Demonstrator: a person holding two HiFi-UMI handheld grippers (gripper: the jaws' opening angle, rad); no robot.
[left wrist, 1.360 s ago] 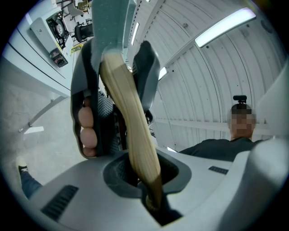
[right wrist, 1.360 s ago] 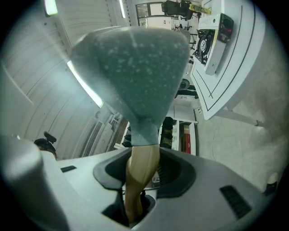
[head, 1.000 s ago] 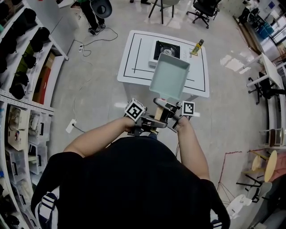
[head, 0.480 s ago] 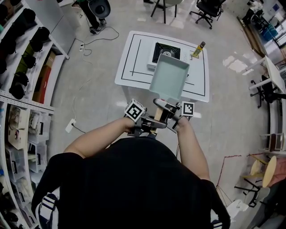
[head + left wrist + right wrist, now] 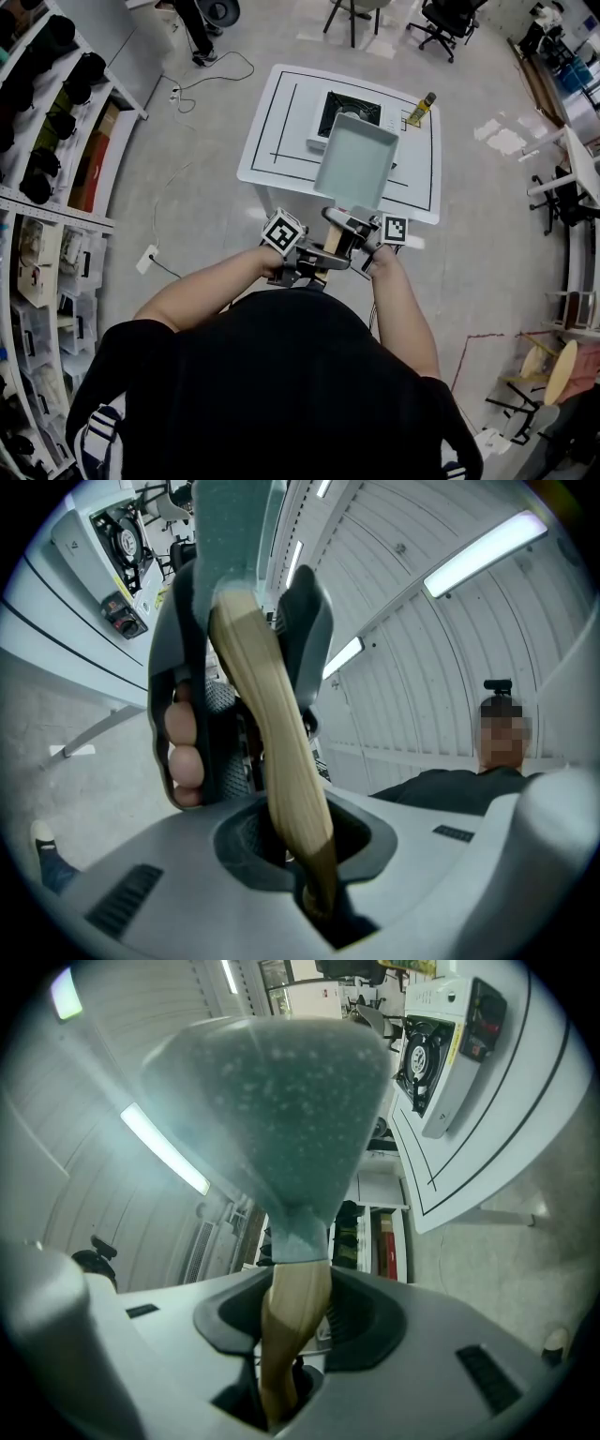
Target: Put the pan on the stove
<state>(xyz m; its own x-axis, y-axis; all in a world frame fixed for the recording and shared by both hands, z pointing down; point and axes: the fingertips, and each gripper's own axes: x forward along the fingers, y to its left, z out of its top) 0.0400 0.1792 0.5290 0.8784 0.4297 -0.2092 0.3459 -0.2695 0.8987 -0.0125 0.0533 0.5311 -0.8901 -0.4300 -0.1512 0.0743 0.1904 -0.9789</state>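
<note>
On grey floor (image 5: pixel 187 216) — white table (image 5: pixel 281 127), stove (image 5: pixel 345 101) atop, shelves (image 5: pixel 56 141) leftward

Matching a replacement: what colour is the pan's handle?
Light wood tan handle, clearest in the right gripper view.

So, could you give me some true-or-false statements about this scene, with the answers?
1. The left hand-held gripper and the right hand-held gripper both clamp the wooden handle. True.
2. The pan sits on the stove. False: it is held in the air, short of the stove.
3. A bottle stands on the table beside the stove. True.
4. The pan is round. False: it is rectangular.
</note>
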